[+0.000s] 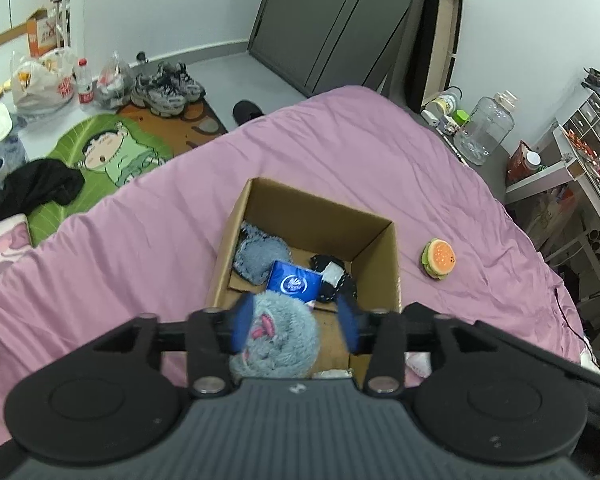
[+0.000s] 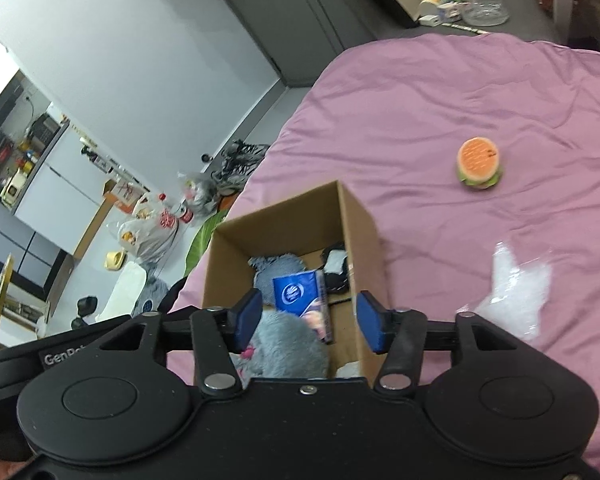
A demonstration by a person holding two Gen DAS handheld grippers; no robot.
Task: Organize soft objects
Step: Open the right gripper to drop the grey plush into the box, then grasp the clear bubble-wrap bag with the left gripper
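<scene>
Two grippers were held over one box point(image 1: 376, 240), which sat on the pink bed point(image 1: 340, 148) near the middle of both views. The box was open at the top, so soft things could be dropped in from above.

Four things were seen inside it. A grey fluffy cloth point(image 1: 256, 256) lay at the back left. A black and white soft thing point(image 1: 334, 276) lay at the back right. A blue pack point(image 1: 294, 282) was leaned between them. A grey plush toy point(image 1: 278, 340) with a pink mouth was seen at the near edge, low in the frame.

The left gripper point(image 1: 296, 322) was held just above the plush toy. Its jaws were spread wide, one on each side of the toy. The toy was probably not squeezed, and it looked as if it had been let go into the box. How much the pads touched the fur could not be told, because they were blurred.

The right gripper point(image 2: 310, 322) was held over the near part of the box too. Its jaws were wide apart and nothing was held between them.

One soft thing was left out of the box. A small burger toy point(image 2: 479, 166) sat alone on the bed, in the upper right of the right view, well apart from the box. A crinkled clear bag point(image 2: 512, 292) lay at the right of that view, nearer the gripper. The burger toy was probably the next thing to be picked up, and the right gripper was on its side.
</scene>
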